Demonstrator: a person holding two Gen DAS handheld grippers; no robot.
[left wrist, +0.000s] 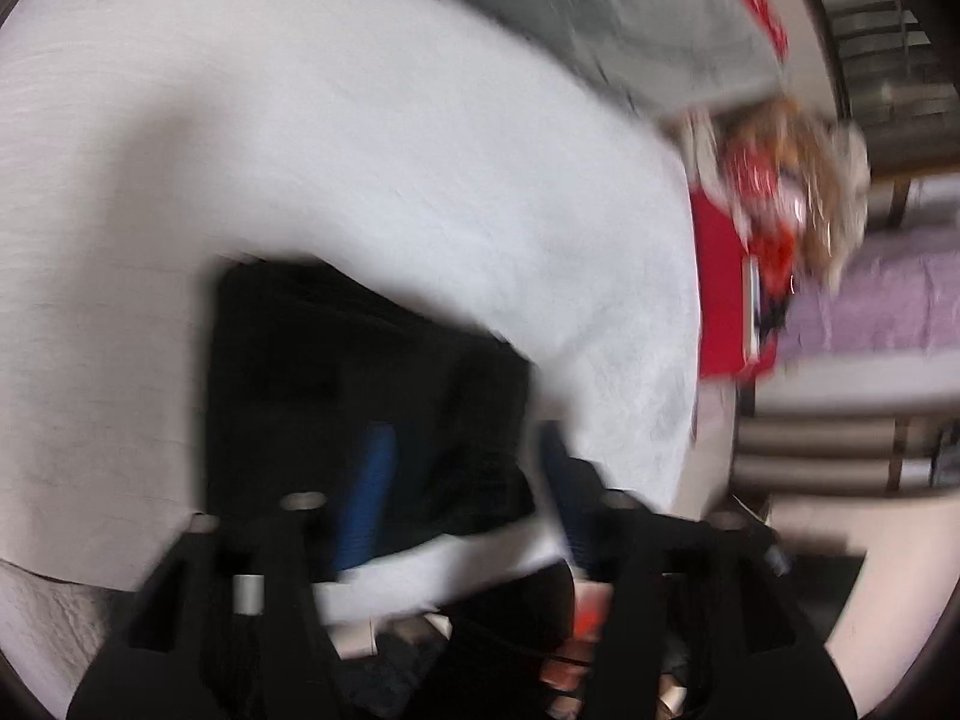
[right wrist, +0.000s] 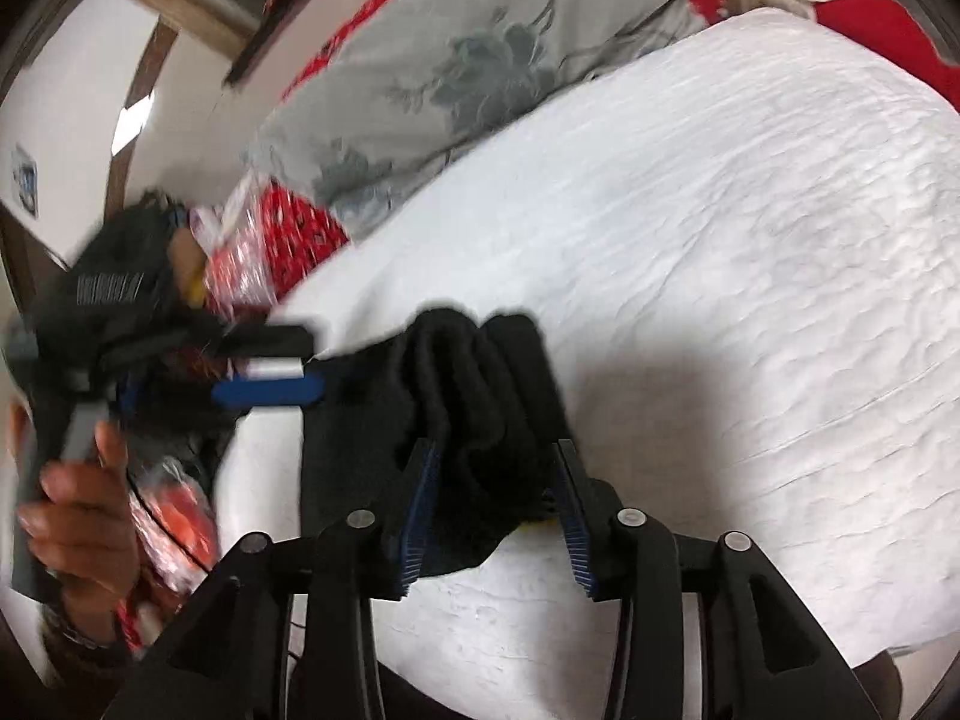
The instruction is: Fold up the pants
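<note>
The black pants (right wrist: 480,414) lie bunched on the white bed cover (right wrist: 720,240). In the right wrist view my right gripper (right wrist: 498,456) is open, its blue-padded fingers (right wrist: 420,510) on either side of the bunched cloth. My left gripper (right wrist: 270,387) shows at the left, held in a hand, its blue finger at the pants' edge. In the blurred left wrist view the left gripper (left wrist: 462,444) is open over the dark folded pants (left wrist: 360,372).
A grey flowered quilt (right wrist: 468,60) and red patterned bedding (right wrist: 288,234) lie along the far side of the bed. Shiny wrapped items (left wrist: 792,192) sit past the bed's edge. The bed's near edge (right wrist: 540,678) is close to me.
</note>
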